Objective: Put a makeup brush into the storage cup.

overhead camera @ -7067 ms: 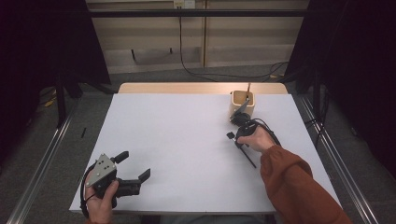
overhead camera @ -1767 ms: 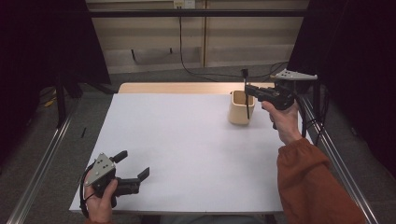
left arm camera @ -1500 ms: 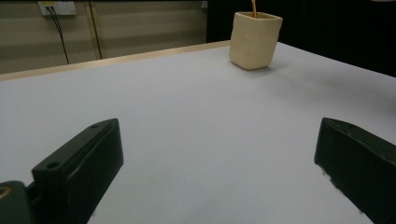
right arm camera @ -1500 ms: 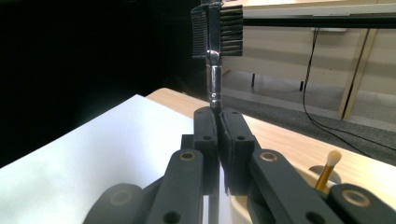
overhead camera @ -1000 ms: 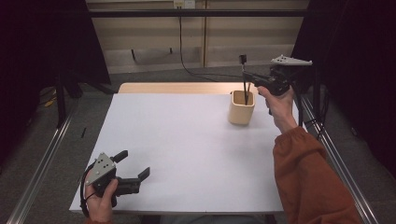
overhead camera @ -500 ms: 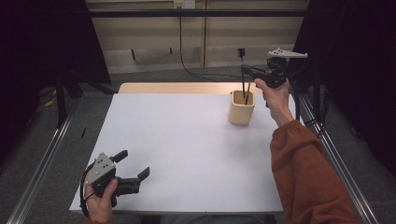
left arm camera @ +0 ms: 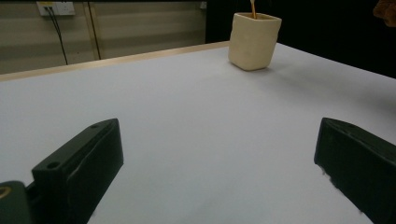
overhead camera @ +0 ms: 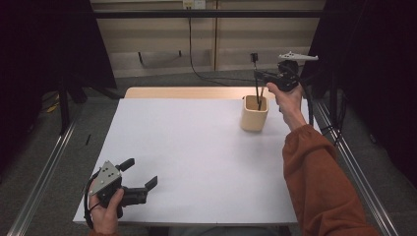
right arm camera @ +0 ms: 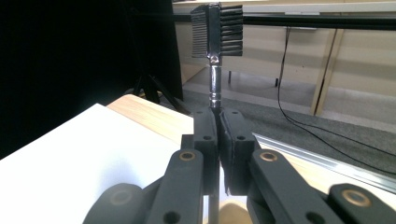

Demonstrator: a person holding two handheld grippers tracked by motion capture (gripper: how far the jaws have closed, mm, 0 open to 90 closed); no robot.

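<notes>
My right gripper (overhead camera: 259,75) is shut on the shaft of a slim black brush (overhead camera: 254,58) with a comb-and-bristle head, held upright at the far right of the table. The brush's lower end reaches down into a cream cup (overhead camera: 254,114), beside a thin brown stick (overhead camera: 262,92) that stands in it. In the right gripper view the brush head (right arm camera: 217,30) rises above the right gripper (right arm camera: 218,135), whose jaws press together on the shaft. My left gripper (overhead camera: 141,172) rests open near the table's front left corner with nothing between its jaws; the left gripper view shows the left gripper (left arm camera: 219,140) and, far off, the cup (left arm camera: 253,39).
A white sheet (overhead camera: 196,147) covers the table, with a bare wooden strip (overhead camera: 187,92) along the far edge. Metal rails (overhead camera: 354,167) run along both sides. Dark curtains hang left and right, and a black cable (overhead camera: 211,76) lies on the floor behind.
My right hand has drifted a little left and farther back with the brush, keeping it upright over the cup. The left hand and its gripper have stayed still.
</notes>
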